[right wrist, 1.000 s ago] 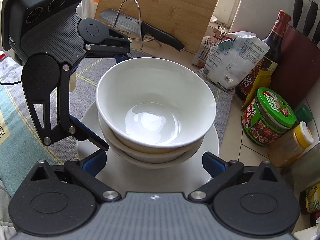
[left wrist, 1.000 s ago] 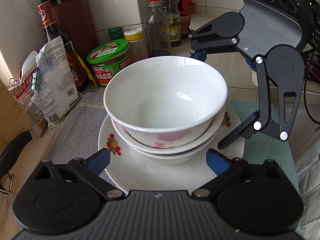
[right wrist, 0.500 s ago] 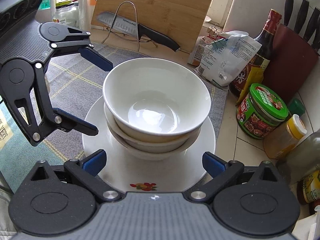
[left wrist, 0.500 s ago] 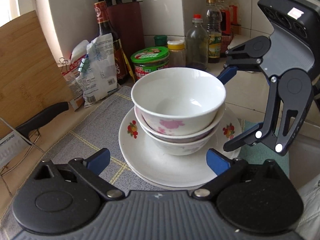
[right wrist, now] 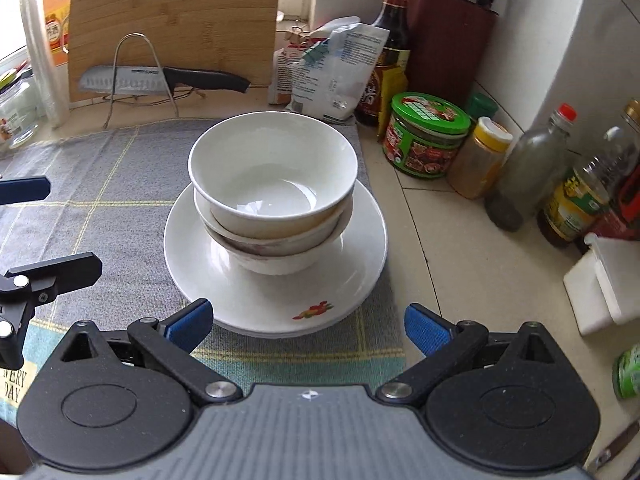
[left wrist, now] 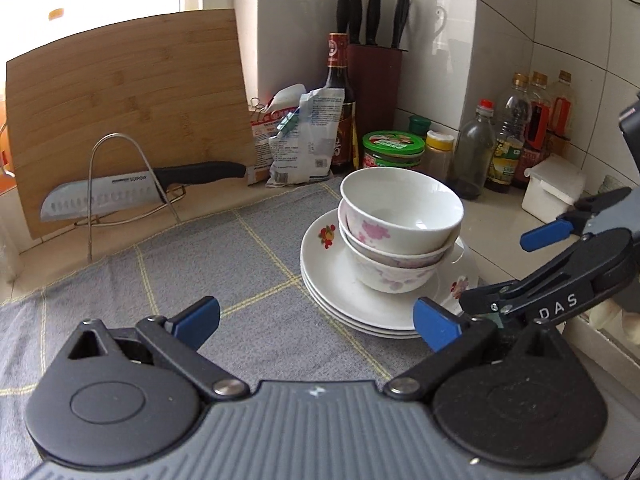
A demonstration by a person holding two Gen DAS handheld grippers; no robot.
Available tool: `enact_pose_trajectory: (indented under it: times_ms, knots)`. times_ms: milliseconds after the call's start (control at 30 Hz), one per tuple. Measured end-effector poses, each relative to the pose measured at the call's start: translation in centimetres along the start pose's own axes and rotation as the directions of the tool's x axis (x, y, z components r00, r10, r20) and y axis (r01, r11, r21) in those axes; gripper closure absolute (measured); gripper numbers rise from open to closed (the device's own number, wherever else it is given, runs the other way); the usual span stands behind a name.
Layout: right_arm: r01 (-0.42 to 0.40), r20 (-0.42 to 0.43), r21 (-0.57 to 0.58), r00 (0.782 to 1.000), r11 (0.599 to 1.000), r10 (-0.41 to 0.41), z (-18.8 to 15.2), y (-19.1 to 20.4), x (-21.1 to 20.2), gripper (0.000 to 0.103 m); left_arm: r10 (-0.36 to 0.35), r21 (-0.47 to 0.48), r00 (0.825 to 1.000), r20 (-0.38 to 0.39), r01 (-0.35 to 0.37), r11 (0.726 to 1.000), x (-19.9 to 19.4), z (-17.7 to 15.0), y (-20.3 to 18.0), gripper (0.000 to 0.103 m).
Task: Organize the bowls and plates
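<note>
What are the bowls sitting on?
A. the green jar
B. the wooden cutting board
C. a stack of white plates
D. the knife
C: the nested bowls rest in the middle of the stack of white plates on the grey cloth, apart from everything else.

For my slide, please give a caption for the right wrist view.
Open right tongs face nested bowls stacked on plates.

Three nested bowls (right wrist: 273,168) on three stacked plates (right wrist: 276,304); one knife (right wrist: 160,79).
</note>
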State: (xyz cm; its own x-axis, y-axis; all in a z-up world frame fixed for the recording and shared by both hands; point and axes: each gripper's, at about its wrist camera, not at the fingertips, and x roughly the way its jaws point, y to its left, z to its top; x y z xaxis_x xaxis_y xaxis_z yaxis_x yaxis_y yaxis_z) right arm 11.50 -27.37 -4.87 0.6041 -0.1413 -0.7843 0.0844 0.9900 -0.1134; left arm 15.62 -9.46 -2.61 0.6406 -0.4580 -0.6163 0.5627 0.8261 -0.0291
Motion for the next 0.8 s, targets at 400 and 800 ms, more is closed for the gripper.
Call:
enact_pose_trajectory:
  times_ms: [400, 800]
  knots:
    - [0.097, 0.060, 0.175, 0.992, 0.980, -0.108, -2.0, 3.4, -6.7, 0.000, 0.047, -0.054, 0.998, -0.043, -0.049, 0.997, -5.3, 1.7, -0.6, 0.001]
    - [0.105, 0.086, 0.207, 0.988, 0.973, -0.125, -2.5, 4.1, -8.5, 0.000, 0.078, -0.026, 0.996, -0.039, -0.079, 0.997, -6.5, 1.7, -1.3, 0.001]
